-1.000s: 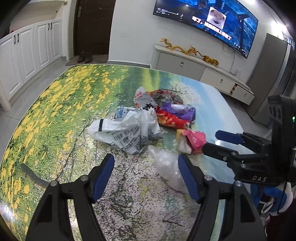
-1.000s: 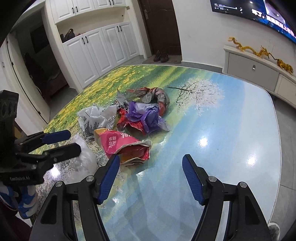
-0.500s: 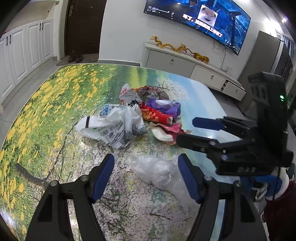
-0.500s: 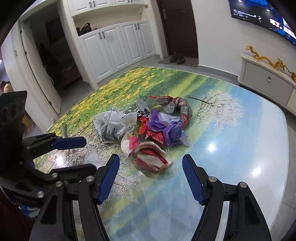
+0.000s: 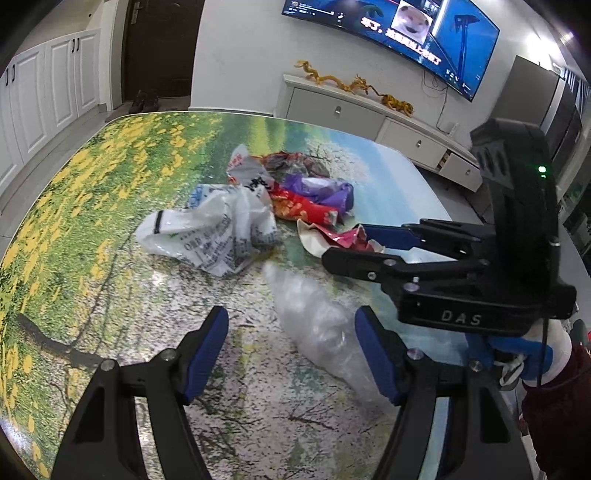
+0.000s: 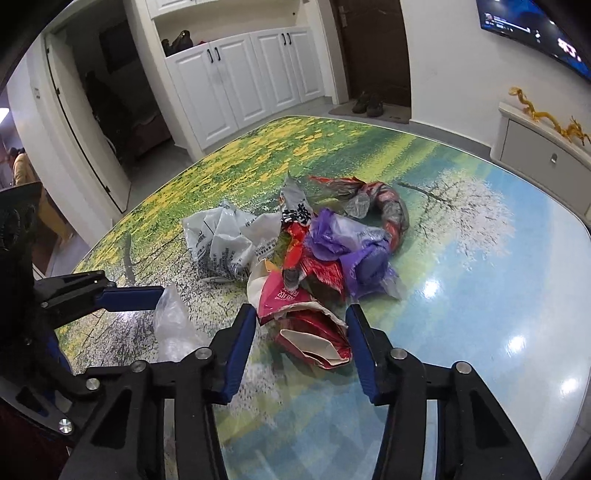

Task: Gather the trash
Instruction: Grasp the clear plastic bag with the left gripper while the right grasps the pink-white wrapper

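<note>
Nearest, right gripper (image 6: 301, 332) spread wide, blue pads (image 6: 242, 347) on either side of a red-and-pink snack wrapper (image 6: 314, 325) lying crumpled on the table (image 6: 480, 295) — pads close beside the wrapper, contact not clear. Left gripper (image 5: 291, 354) likewise spread open, holding nothing, hovering over a clear plastic bag (image 5: 321, 325) that lay flat just inside its right pad. Beyond, in the left wrist view, right gripper's fingers (image 5: 354, 258) reaching across above the table toward the same wrapper (image 5: 332, 236). Further on, a white printed plastic bag (image 5: 214, 236) crumpled beside a red packet (image 5: 303, 208) and a purple wrapper (image 5: 325, 188) — all heaped together mid-table, touching one another. Behind these, a twisted dark red wrapper (image 6: 388, 206). Farthest off, a white cabinet (image 5: 351, 110) along the wall under a screen (image 5: 399, 33).
</note>
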Motion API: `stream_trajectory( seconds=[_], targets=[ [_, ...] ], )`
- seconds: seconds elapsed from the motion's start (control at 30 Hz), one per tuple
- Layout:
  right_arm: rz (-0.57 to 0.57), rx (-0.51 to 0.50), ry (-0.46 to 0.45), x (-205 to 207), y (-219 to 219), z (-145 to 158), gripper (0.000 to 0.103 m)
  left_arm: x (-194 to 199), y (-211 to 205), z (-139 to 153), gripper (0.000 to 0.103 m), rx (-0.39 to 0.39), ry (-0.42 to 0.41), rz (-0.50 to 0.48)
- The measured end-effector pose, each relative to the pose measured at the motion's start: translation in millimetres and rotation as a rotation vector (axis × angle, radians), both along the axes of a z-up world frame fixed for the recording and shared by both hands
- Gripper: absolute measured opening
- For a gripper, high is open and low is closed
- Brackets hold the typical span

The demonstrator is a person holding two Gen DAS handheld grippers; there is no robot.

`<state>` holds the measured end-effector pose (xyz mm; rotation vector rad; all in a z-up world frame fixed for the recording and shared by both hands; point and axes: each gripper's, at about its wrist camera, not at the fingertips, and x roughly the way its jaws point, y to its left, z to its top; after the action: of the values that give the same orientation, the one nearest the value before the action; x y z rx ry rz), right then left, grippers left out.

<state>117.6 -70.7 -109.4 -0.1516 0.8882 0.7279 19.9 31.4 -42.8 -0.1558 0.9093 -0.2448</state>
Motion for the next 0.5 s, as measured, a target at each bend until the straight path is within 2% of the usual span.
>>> stream_trajectory(
  seconds=[0.13,0.33,0.4,0.5],
  targets=[
    [-0.039,0.023,0.003,-11.8,-15.2,2.7,0.045,0.3,-9.6,-3.4,0.060,-0.013,0.009,-0.028],
    [-0.129,0.060,0.013,-36.0,-45.6,5.6,0.044,1.7,-25.7,-6.5,0.041,0.010,0.000,-0.065],
    [-0.161,0.081,0.018,-44.0,-56.8,7.6,0.044,2.4,-28.7,-7.3,0.031,0.026,-0.006,-0.066],
    [-0.192,0.097,0.017,-55.8,-64.9,10.7,0.044,-0.2,-28.5,-6.4,0.030,0.018,-0.007,-0.060]
  ],
)
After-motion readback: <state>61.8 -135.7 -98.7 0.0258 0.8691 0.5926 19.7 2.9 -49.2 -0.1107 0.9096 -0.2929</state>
